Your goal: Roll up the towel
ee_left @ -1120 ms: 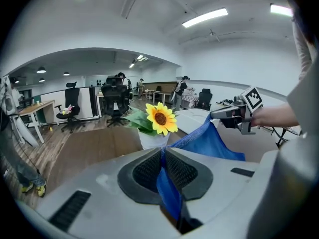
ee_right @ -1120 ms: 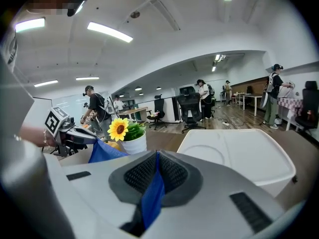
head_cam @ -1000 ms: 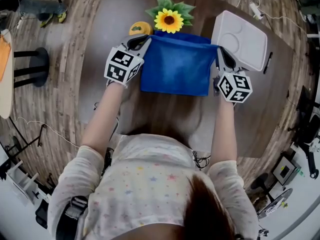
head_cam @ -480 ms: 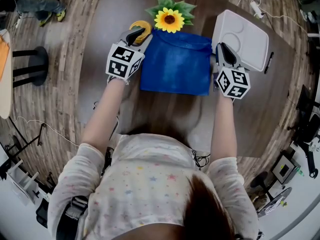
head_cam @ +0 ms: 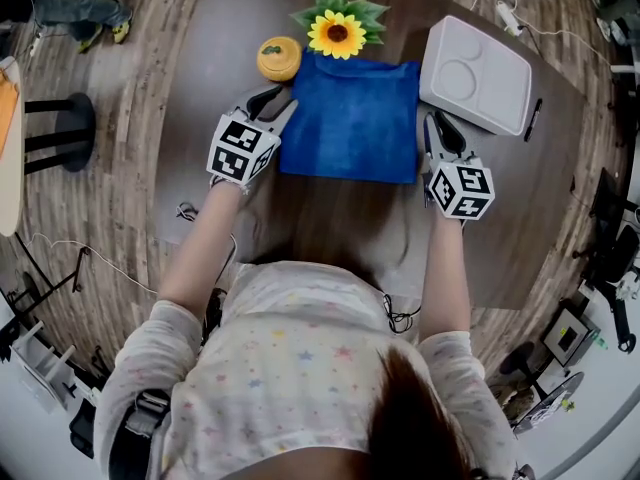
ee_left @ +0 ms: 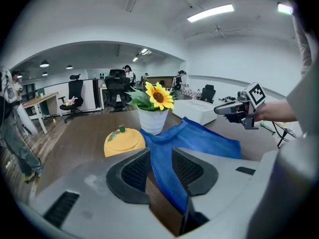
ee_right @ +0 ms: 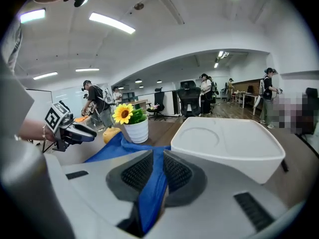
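Note:
A blue towel (head_cam: 348, 118) lies spread flat on the brown table (head_cam: 330, 238), its far edge against the sunflower pot (head_cam: 338, 33). My left gripper (head_cam: 275, 105) is at the towel's left edge. Its jaws have just been opening and now stand apart, with the towel (ee_left: 199, 138) edge loose between them and table showing in the gap at the left gripper (ee_left: 160, 156). My right gripper (head_cam: 437, 128) is at the towel's right edge. In the right gripper view the right gripper (ee_right: 158, 158) is shut on a fold of towel (ee_right: 107, 151) that fills the narrow gap.
A yellow-orange fruit-shaped thing (head_cam: 279, 59) sits left of the pot, just beyond the left gripper. A white tray (head_cam: 477, 76) lies right of the towel, close to the right gripper, with a dark pen (head_cam: 533, 123) beside it. People and office chairs are far behind.
Both grippers came back toward the person along the towel's sides. The towel's raised far corners have come down and it lies flat. The left jaws have opened.

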The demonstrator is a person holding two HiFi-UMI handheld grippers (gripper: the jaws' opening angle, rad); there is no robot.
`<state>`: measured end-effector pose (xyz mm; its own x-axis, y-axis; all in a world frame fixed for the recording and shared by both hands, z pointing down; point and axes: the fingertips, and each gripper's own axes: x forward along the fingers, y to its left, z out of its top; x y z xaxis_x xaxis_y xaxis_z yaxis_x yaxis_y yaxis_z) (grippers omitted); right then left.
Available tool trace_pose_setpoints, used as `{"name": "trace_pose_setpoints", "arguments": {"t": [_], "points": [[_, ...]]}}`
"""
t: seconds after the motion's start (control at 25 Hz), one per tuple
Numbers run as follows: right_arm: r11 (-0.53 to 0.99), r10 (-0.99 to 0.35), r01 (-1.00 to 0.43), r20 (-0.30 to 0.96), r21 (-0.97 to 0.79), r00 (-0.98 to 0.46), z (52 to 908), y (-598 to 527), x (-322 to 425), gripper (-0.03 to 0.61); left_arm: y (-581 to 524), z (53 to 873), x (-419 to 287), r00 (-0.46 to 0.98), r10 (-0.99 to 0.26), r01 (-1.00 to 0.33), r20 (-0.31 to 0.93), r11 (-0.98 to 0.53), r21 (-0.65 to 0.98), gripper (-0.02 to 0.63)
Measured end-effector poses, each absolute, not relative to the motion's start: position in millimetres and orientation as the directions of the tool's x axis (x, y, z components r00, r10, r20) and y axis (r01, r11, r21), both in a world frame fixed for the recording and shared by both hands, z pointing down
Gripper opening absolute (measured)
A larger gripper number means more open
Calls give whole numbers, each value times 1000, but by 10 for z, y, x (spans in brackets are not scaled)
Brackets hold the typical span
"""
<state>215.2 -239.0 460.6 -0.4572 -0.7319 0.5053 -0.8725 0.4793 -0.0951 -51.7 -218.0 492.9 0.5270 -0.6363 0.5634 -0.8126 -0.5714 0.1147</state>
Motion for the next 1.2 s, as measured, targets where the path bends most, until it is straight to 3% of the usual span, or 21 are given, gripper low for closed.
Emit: {"name": "trace_pose_setpoints", "arguments": {"t": [0.76, 1.04, 1.16, 1.2], "points": [[433, -546, -885, 732, -170, -408, 5509, -1013, 2404, 126, -785, 5608, -358, 537, -479, -804, 694, -539, 250, 183], [453, -524, -879, 753, -150, -398, 5608, -992, 2356, 79, -753, 5686, -362, 497, -487, -819, 718, -538, 202, 181], [461, -513, -874, 757, -155, -405, 5615, -971, 2314, 40, -757, 5709, -385, 483, -477, -808, 735, -566, 164, 159], [461, -515, -874, 755, -155, -406, 5604, -959, 2309, 34, -747, 5711, -385, 488, -470, -803, 736, -572, 168, 124]]}}
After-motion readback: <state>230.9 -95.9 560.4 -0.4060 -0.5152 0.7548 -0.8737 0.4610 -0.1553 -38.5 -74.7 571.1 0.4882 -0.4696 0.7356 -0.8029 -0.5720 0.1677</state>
